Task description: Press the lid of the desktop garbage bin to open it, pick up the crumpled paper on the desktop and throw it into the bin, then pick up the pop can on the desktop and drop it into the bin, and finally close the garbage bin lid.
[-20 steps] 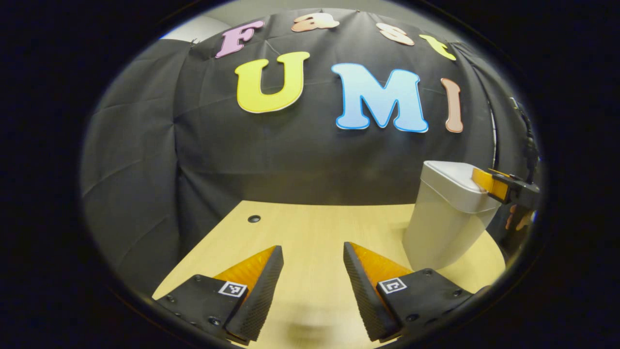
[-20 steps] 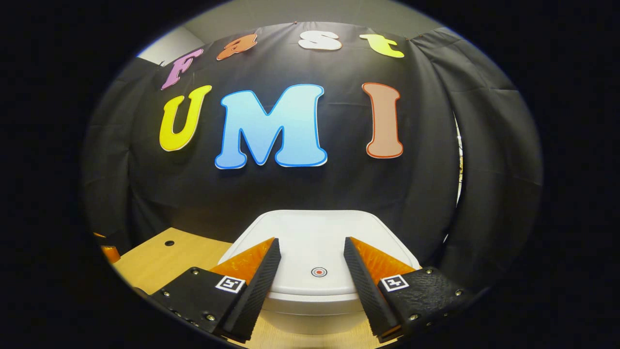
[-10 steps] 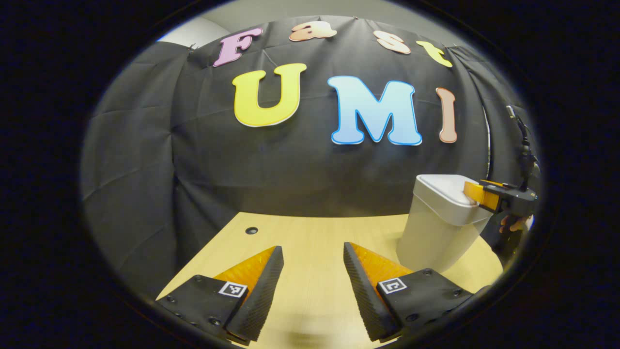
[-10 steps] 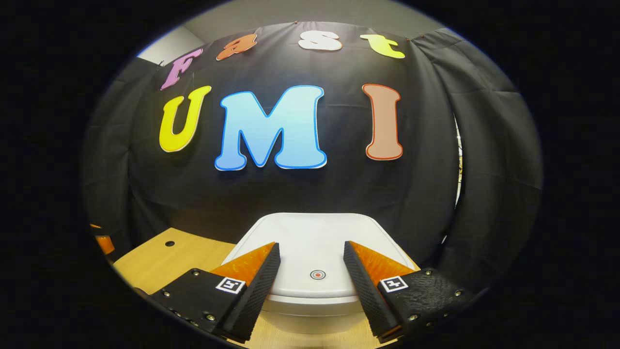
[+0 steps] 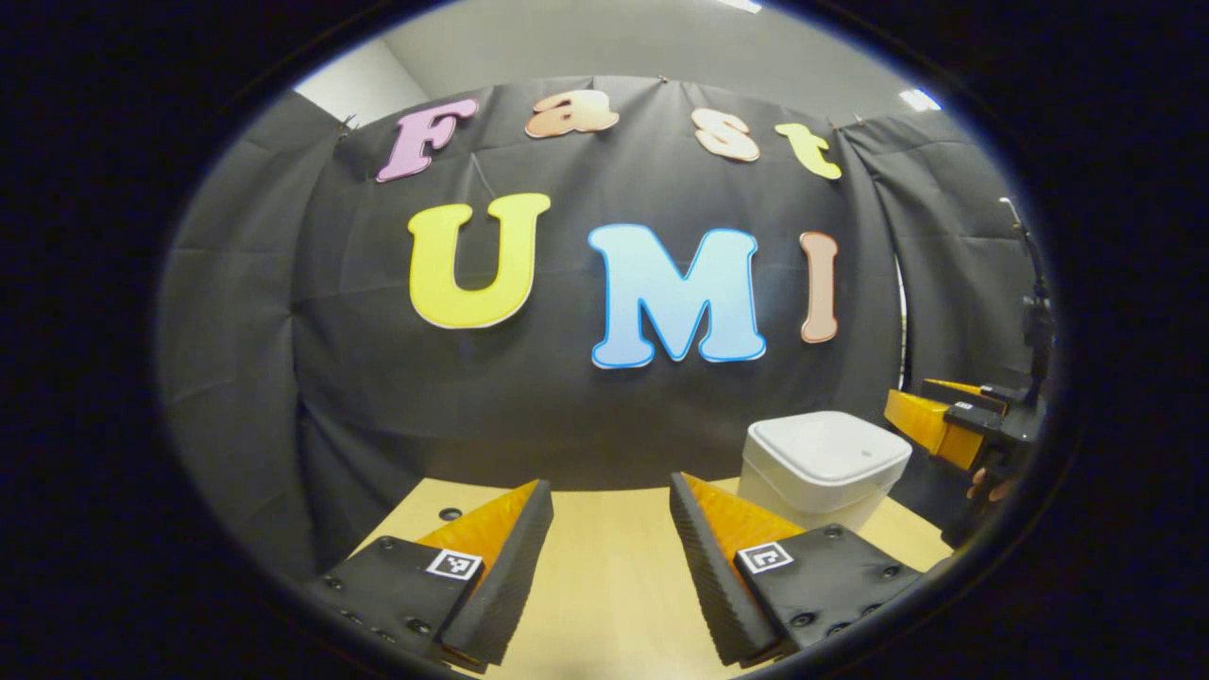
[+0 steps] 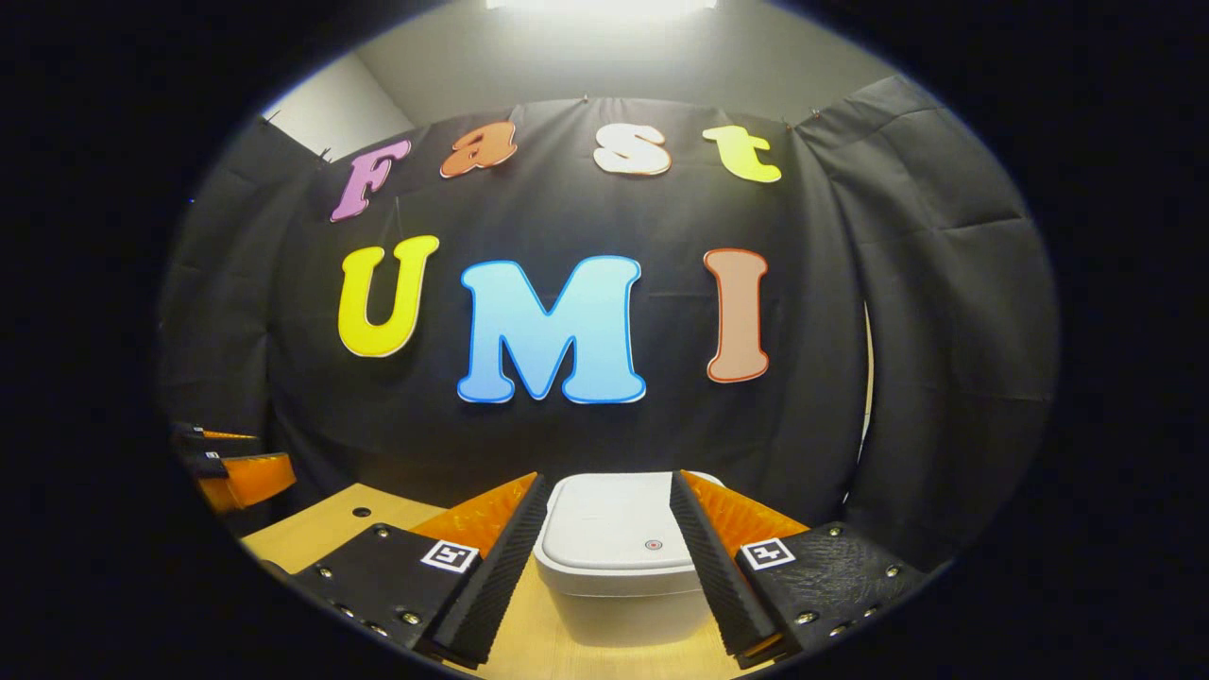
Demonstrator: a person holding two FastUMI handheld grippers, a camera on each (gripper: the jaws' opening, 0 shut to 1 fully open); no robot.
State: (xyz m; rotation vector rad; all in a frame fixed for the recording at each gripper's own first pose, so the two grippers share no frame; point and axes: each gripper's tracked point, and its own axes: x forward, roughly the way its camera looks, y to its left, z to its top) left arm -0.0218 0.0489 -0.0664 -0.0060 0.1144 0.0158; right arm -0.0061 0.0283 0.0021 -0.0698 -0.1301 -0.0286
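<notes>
The white desktop bin (image 6: pixel 619 557) stands on the wooden table (image 6: pixel 312 529) with its lid (image 6: pixel 614 524) down; a small round button mark sits near the lid's front edge. My right gripper (image 6: pixel 604 543) is open, drawn back from the bin, which shows between its fingers. In the left gripper view the bin (image 5: pixel 817 467) sits at the right, and my left gripper (image 5: pixel 604 548) is open over bare table with nothing between its fingers. The right gripper (image 5: pixel 945 420) hangs just right of the bin there, held by a hand. The left gripper (image 6: pixel 231 467) shows at the far left of the right gripper view.
The black cloth wall rises close behind the table (image 5: pixel 614 576). A small dark hole (image 5: pixel 451 515) marks the tabletop at the back left, seen also as a hole (image 6: pixel 362 512) in the right gripper view.
Both grippers have pulled back and tilted upward, so the bin looks smaller and farther. The right gripper has lifted off the lid, which stays down.
</notes>
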